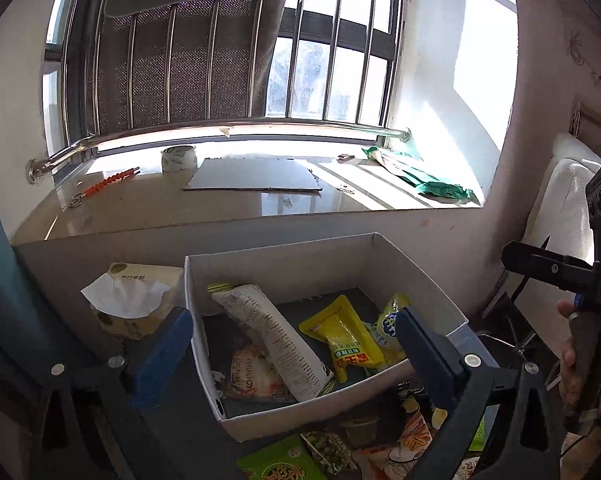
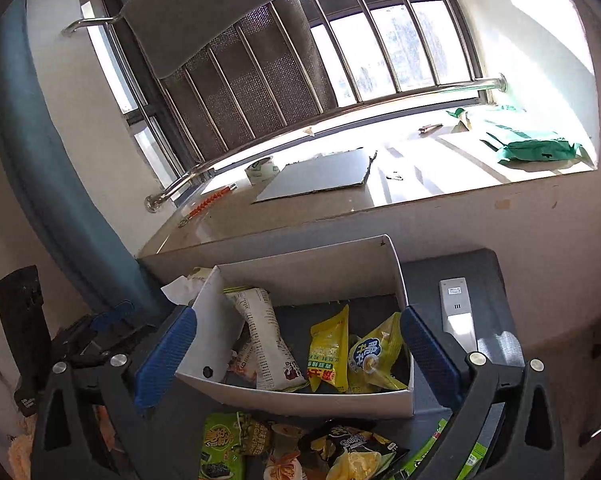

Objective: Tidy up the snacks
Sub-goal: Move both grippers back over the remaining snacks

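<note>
A white open box (image 1: 300,412) (image 2: 300,398) stands on the dark table. Inside lie a long white packet (image 1: 276,340) (image 2: 264,336), a yellow pouch (image 1: 344,336) (image 2: 328,356), a yellow-green bag (image 1: 388,328) (image 2: 376,352) and a pink-white packet (image 1: 252,376). More snack packets lie loose in front of the box: a green one (image 1: 276,464) (image 2: 220,448) and a dark chip bag (image 2: 356,444). My left gripper (image 1: 296,360) is open and empty above the box. My right gripper (image 2: 296,360) is open and empty above the box; its body shows in the left wrist view (image 1: 560,268).
A tissue box (image 1: 136,300) stands left of the white box. A white remote (image 2: 458,312) lies on the table to the right. The window sill behind holds cardboard (image 1: 256,174), a tape roll (image 1: 178,158), an orange tool (image 1: 108,182) and a green bag (image 1: 428,180).
</note>
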A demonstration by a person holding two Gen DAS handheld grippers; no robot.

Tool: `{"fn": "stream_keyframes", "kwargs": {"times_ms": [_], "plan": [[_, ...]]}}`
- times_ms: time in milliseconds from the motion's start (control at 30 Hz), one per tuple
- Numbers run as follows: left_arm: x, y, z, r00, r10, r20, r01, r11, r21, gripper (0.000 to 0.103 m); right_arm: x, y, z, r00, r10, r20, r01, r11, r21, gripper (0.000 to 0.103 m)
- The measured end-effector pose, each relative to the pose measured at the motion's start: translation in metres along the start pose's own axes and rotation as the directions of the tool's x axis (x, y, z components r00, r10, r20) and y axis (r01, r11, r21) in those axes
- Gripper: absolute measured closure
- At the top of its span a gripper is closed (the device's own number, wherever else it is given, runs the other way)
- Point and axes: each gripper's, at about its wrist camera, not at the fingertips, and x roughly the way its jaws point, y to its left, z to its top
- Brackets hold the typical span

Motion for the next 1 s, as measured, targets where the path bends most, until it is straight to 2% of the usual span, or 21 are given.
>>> {"fn": "stream_keyframes", "kwargs": {"times_ms": [100,267,367,467,533,667,767,867,1000], "plan": [[-0.032,-0.011,-0.018,0.999,-0.041,0.033,0.041,0.999,0.001,0.0,-0.032,0.008,-0.021,1.0,0.019,0.022,-0.018,0.998,-0.063,0.0],[-0.071,-0.03,-0.058,0.997,-0.041,0.06,0.04,0.999,0.019,0.0,-0.08,0.011,-0.07,0.998,0.039,0.051,-0.032,0.992,-0.123,0.0],[-0.087,-0.034,-0.083,0.997,-0.034,0.07,0.034,0.999,-0.002,0.0,-0.1,0.005,-0.098,0.997,0.044,0.065,-0.039,0.995,-0.087,0.0],[-0.099,-0.036,-0.108,0.996,-0.042,0.082,0.045,0.999,-0.031,0.0,-0.114,-0.003,-0.129,0.993,0.101,0.061,-0.101,0.995,0.002,0.0],[-0.104,-0.038,-0.123,0.995,-0.054,0.078,0.058,0.997,-0.051,0.0,-0.119,-0.005,-0.149,0.994,0.096,0.05,-0.098,0.995,0.028,0.0],[-0.097,-0.046,-0.15,0.994,-0.111,0.017,0.112,0.987,-0.117,0.0,-0.132,-0.01,-0.188,0.997,0.042,0.063,-0.045,0.998,0.037,0.0],[-0.076,-0.067,-0.165,0.987,-0.148,-0.07,0.141,0.985,-0.095,0.0,-0.133,-0.018,-0.202,1.0,-0.003,0.011,0.003,1.0,0.024,0.0],[-0.049,-0.087,-0.169,0.976,-0.165,-0.141,0.155,0.985,-0.081,0.0,-0.14,-0.027,-0.212,1.0,-0.013,0.012,0.012,0.999,0.038,0.0],[-0.004,-0.101,-0.167,0.956,-0.137,-0.258,0.119,0.989,-0.085,0.0,-0.148,-0.032,-0.218,1.0,-0.021,0.012,0.021,0.999,0.042,0.0]]}}
